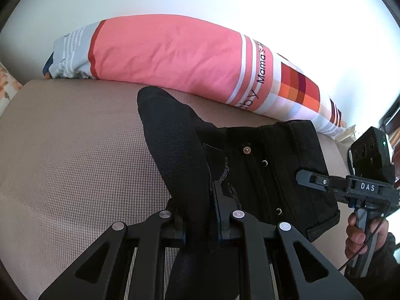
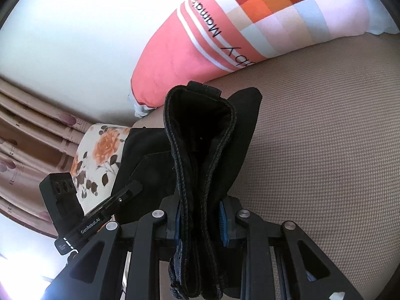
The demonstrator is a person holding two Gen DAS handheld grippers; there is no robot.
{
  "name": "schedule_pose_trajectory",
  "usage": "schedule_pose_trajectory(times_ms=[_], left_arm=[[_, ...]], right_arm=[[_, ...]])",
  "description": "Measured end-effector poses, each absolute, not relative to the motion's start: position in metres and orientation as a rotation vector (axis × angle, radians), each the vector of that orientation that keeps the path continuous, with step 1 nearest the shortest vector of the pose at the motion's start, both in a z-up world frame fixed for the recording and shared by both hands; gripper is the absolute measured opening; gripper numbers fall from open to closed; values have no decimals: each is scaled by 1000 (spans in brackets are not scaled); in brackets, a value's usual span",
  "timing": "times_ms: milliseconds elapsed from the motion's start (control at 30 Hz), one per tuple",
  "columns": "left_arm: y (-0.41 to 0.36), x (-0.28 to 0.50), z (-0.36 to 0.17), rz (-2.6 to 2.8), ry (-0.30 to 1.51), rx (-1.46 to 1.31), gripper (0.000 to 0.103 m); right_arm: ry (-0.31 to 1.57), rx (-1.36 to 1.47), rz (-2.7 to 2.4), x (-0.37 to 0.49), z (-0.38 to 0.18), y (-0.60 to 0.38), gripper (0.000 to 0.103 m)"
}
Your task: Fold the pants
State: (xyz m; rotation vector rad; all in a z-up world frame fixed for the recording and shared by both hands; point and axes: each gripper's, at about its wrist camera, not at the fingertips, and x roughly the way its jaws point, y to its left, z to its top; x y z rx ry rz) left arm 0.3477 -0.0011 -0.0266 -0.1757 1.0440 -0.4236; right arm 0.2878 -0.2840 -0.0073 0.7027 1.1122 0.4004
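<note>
Black pants (image 1: 287, 162) lie bunched on a beige mattress (image 1: 75, 150), waistband and rivets facing up. My left gripper (image 1: 200, 215) is shut on a raised fold of pant leg that stands up between its fingers. In the right wrist view, my right gripper (image 2: 200, 215) is shut on a thick stack of stitched edges of the black pants (image 2: 245, 125), held upright. Each gripper shows in the other's view: the right gripper (image 1: 310, 178) at the waistband's right edge, held by a person's hand (image 1: 360, 232), and the left gripper (image 2: 135, 187) at the pants' left side.
A long pink pillow (image 1: 175, 55) with stripes and checks lies along the far edge of the mattress against a white wall. A floral pillow (image 2: 100, 155) and brown curtains (image 2: 25, 125) are at the left. Bare mattress (image 2: 325, 150) stretches to the right of the pants.
</note>
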Motion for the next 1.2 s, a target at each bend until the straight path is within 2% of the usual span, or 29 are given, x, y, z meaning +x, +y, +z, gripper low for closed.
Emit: schedule_pose_trajectory(times_ms=[200,267,300,333,367,433,533,667,800,867,967,1033,1100,1200], left_arm=[[12,363,-54,-384,1093,-205,17],[22,368,-70,-384,1140,-261,23],[25,371,-79,-379,1162,-278,27],[26,371,-86,-366,1174,-280,36],[27,371,-89,-365,1170,-285,38],[25,368,-88,-366,1136,-261,39],[18,364,-85,-341,1122,-207,44],[19,356,-74,-265,1171,-181,48],[19,328,-51,-199,1143,-91,50],[20,310,-41,-179,1115,-48,62],[23,276,-22,-165,1072,-16,73],[22,253,-12,-170,1000,-6,77],[24,234,-6,-164,990,1,83],[25,203,5,-158,963,6,86]], right_arm=[[1126,650,323,292,-26,-288,22],[1148,631,277,291,-39,-292,26],[1159,609,258,291,-43,-292,32],[1164,571,243,290,-46,-290,36],[1159,525,223,289,-49,-287,39],[1136,471,207,286,-46,-283,39],[1139,434,177,286,-43,-279,43],[1170,371,131,279,-37,-275,52],[1184,307,106,261,-25,-270,53],[1171,285,94,249,-15,-268,53],[1125,257,80,224,8,-261,53],[1093,248,81,204,21,-255,55],[1069,236,82,186,31,-248,64],[1038,192,79,156,44,-231,70]])
